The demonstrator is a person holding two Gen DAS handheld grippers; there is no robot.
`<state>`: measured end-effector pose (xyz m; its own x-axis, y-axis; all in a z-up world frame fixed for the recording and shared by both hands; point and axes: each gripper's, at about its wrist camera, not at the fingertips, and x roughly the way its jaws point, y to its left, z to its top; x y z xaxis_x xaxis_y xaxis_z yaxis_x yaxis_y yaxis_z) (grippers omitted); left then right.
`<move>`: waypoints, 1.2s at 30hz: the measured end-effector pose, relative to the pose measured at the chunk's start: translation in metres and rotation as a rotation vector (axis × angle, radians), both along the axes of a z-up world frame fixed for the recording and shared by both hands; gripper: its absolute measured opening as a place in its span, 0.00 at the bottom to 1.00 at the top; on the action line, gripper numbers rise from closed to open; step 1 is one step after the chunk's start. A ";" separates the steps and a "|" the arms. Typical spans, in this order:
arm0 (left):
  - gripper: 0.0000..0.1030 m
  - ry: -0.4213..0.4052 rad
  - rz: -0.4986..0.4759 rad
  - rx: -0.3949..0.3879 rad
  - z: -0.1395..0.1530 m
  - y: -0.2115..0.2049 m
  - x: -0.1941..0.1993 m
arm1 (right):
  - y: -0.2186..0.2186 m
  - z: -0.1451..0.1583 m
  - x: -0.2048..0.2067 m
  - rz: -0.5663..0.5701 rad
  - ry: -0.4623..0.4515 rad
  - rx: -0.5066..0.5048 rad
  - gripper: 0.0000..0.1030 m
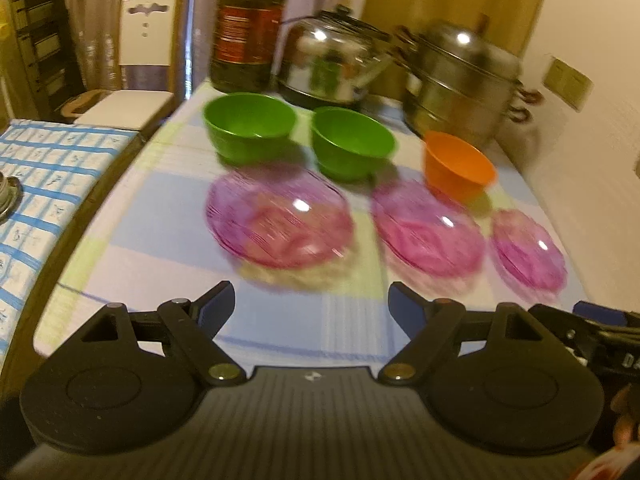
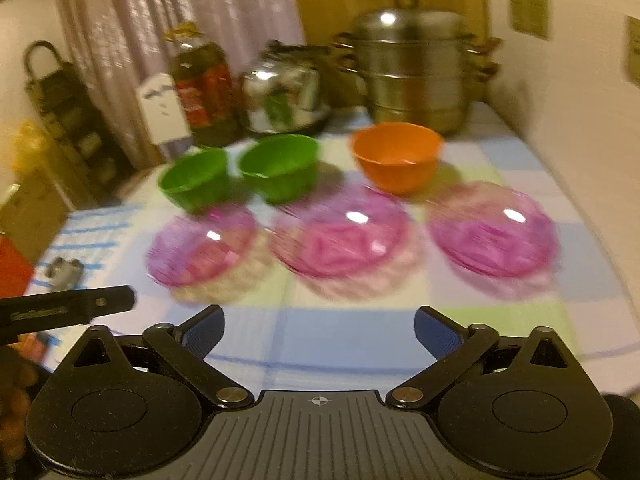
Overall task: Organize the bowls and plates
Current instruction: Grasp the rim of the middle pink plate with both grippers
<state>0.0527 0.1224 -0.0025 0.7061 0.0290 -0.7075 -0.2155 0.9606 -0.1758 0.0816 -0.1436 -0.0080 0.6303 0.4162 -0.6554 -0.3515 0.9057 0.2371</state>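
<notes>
Worktop (image 1: 168,216): checked cloth, pots behind.
Plates (image 1: 280,220): three pink, in a row ahead; bowls (image 1: 250,124) behind.
Left tongs (image 1: 311,304): wide, empty, facing left plate (nearer).
Right tongs (image 2: 319,330): wide, empty, before the middle plate (image 2: 340,236).

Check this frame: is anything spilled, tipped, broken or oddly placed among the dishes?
Nothing stands out. Two green plastic bowls and one orange plastic bowl sit upright; three pink glass plates lie flat, separate.
</notes>
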 end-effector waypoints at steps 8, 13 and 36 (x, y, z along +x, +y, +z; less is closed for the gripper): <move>0.75 -0.010 0.034 0.046 -0.018 0.061 0.053 | 0.066 -0.020 0.051 0.069 0.020 0.054 0.69; 0.61 0.016 0.028 0.061 -0.047 0.085 0.086 | 0.096 -0.046 0.080 0.042 0.053 0.078 0.59; 0.13 0.081 0.072 -0.011 -0.100 0.113 0.117 | 0.151 -0.119 0.141 0.020 0.222 0.092 0.29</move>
<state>0.1701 0.2356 -0.1021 0.6428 0.0695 -0.7628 -0.2975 0.9404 -0.1650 0.2222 0.0074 -0.1272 0.4661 0.4913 -0.7357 -0.2990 0.8702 0.3917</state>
